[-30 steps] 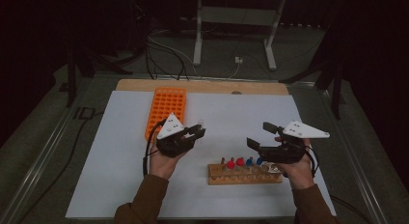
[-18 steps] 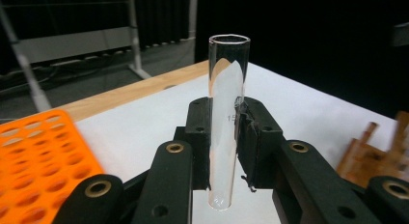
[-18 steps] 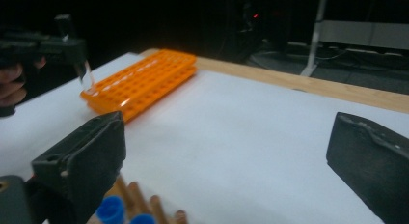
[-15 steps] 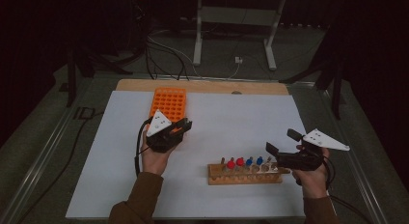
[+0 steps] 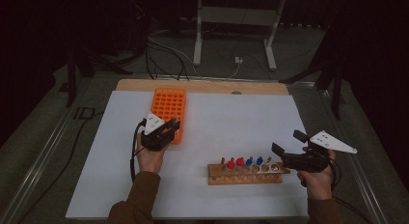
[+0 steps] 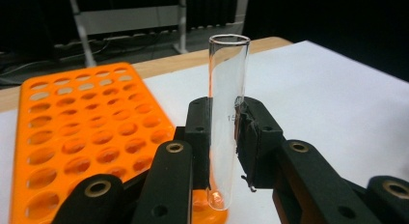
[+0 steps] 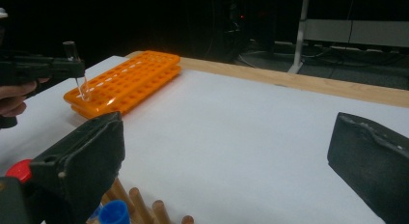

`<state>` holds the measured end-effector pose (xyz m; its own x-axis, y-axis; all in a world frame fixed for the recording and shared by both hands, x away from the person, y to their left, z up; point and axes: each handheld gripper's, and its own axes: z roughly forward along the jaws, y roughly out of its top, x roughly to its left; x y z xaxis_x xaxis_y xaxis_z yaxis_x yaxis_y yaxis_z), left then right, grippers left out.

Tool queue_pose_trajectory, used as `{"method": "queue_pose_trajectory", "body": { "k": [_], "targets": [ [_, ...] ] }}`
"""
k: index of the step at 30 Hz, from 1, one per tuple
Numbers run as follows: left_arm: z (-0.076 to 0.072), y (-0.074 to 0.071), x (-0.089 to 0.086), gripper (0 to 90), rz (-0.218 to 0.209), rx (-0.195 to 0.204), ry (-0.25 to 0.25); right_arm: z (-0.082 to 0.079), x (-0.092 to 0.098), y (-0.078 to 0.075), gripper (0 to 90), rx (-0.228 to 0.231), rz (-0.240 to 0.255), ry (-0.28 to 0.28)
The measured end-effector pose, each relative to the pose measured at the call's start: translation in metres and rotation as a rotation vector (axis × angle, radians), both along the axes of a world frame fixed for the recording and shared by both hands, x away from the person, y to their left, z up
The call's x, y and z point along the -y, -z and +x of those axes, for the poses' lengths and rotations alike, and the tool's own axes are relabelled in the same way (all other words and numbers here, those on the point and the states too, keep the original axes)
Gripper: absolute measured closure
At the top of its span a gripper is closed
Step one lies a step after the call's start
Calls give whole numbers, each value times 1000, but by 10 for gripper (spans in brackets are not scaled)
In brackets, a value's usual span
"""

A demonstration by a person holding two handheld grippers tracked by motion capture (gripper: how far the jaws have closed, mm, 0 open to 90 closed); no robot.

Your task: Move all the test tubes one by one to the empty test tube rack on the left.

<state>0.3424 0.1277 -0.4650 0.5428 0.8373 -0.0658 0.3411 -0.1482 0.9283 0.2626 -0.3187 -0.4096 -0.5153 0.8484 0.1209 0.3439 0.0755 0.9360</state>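
My left gripper point(image 6: 224, 120) is shut on a clear, uncapped glass tube point(image 6: 229, 64), held upright with its round bottom at the near right corner of the orange rack point(image 6: 91, 132). From above, that gripper point(image 5: 169, 127) hangs over the orange rack's point(image 5: 169, 105) near end. My right gripper point(image 5: 288, 143) stands open by the right end of the wooden rack point(image 5: 246, 175), which holds tubes with red caps point(image 5: 235, 162) and blue caps point(image 5: 254, 160). Its jaws have just been opening, with nothing between them point(image 7: 224, 156).
White paper point(image 5: 231, 118) covers the wooden table point(image 5: 202, 85). A metal stand point(image 5: 234, 16) and cables point(image 5: 164, 50) lie beyond the far edge. In the right gripper view, the orange rack point(image 7: 125, 81) sits far left, and the wooden rack's caps point(image 7: 113, 212) sit below the left jaw.
My left gripper has swung left and down onto the orange rack's near end, tube still gripped. My right gripper has moved right, to the wooden rack's end, and its jaws have spread.
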Motion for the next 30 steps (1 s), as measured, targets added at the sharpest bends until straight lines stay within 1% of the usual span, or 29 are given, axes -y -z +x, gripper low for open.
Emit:
{"method": "queue_pose_trajectory", "body": {
  "k": [2, 4, 6, 11, 17, 20, 23, 25, 28, 30],
  "targets": [
    [2, 3, 0, 762, 0, -5, -11, 0, -1, 0, 0, -2, 1, -1],
    [4, 6, 1, 762, 14, -3, -27, 0, -2, 2, 0, -2, -3, -6],
    [6, 9, 2, 762, 13, -9, -33, 0, -3, 2, 0, -6, -3, -7],
    [9, 19, 2, 762, 27, -37, -45, 1, -5, 4, 0, -6, -9, -17],
    [7, 31, 2, 765, 79, -80, -35, 1, -8, 6, 0, -13, -16, -29],
    [7, 32, 2, 768, 88, -87, -31, 1, -11, 7, 0, -15, -24, -41],
    [7, 32, 4, 769, 117, -93, -26, 1, -12, 7, 0, -17, -27, -46],
    [7, 32, 4, 769, 123, -97, -26, 0, -13, 7, 0, -17, -31, -51],
    [8, 34, 5, 769, 137, -115, -23, 0, -14, 8, 0, -14, -33, -58],
    [8, 35, 5, 769, 136, -115, -20, 0, -14, 7, 0, -15, -33, -61]
  ]
}}
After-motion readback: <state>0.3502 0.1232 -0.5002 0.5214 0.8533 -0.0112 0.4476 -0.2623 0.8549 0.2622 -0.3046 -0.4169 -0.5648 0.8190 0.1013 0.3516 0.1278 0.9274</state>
